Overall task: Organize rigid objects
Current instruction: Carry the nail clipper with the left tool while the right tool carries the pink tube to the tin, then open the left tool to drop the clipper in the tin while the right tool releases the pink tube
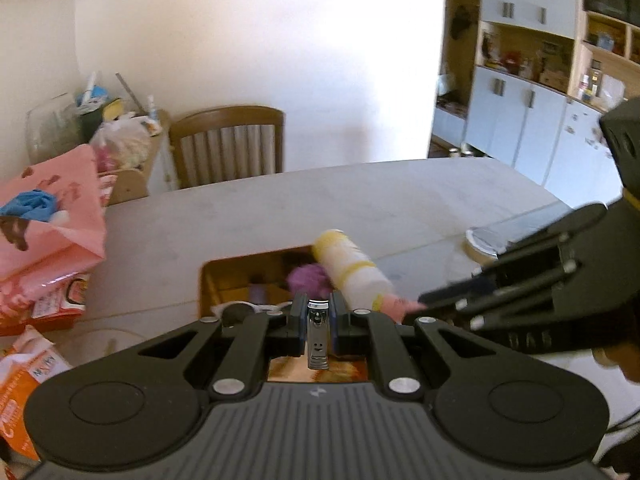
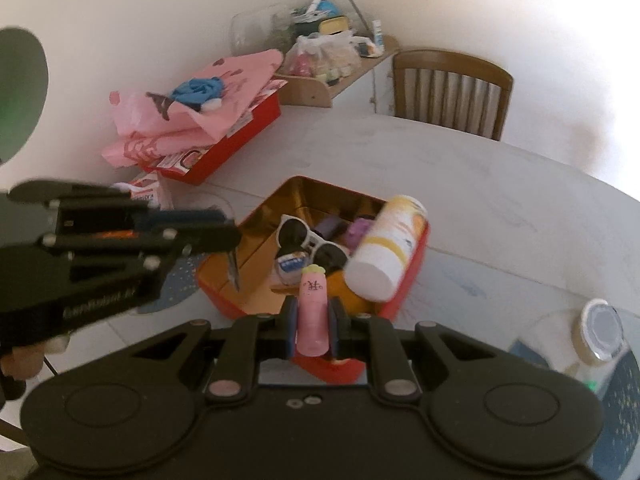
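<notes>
Our left gripper (image 1: pixel 317 326) pinches a metal nail clipper (image 1: pixel 317 334), our right gripper (image 2: pixel 313 326) clamps a pink tube (image 2: pixel 313 312), both above the red tin (image 2: pixel 412 272) holding sunglasses (image 2: pixel 308 242)

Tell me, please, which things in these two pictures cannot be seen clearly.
- Left wrist view: most of the tin is hidden behind the left tongs and the bottle.
- Right wrist view: the small items under the sunglasses are too small to identify.
- Right wrist view: the jar contents are blurred.
</notes>
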Demonstrator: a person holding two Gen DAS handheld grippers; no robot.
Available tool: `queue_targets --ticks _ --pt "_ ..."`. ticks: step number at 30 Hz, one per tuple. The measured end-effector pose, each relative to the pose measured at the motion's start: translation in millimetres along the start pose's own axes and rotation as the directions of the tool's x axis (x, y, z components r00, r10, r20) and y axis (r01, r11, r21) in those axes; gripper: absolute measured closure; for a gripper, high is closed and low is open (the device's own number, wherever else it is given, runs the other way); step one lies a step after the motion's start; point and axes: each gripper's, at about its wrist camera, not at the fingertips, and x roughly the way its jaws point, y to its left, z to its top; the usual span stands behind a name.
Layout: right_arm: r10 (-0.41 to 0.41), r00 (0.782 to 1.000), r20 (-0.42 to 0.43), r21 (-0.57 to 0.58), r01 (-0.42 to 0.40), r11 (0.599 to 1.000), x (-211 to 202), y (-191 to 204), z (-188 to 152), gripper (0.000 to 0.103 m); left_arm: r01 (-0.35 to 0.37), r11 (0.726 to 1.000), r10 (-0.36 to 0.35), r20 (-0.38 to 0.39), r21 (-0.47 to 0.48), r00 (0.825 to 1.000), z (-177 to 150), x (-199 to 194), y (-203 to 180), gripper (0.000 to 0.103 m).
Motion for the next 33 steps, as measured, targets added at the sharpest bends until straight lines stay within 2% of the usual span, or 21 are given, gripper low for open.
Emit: queue_targets --ticks 6,16,24,33 --pt "-0.002 0.999 -0.039 -0.067 0.000 0.998 33.6 17.6 8.6 0.088 -0.040 0.999 0.039 -0.066 -0.007 0.997 -2.5 29.6 21.3 0.093" --pt "-0.006 0.992 -0.124 -0.109 -0.007 0.994 77.4 25.6 4.6 0.088 -0.052 0.999 0.049 -0.166 -0.016 0.985 -23.8 70.4 36.2 0.093" --pt "-0.009 0.987 -0.159 -0.088 -0.005 0.996 91.1 21.6 2.1 0.087 -0.039 0.999 0.033 -0.220 -0.024 0.975 -31.3 89.7 39.4 0.093" --pt "0.016 0.985 -0.170 -0.053 -0.026 0.998 90.4 15.8 -2.2 0.081 -0.026 0.999 0.017 -0.267 -0.031 0.963 -34.7 104.4 40.6 0.092"
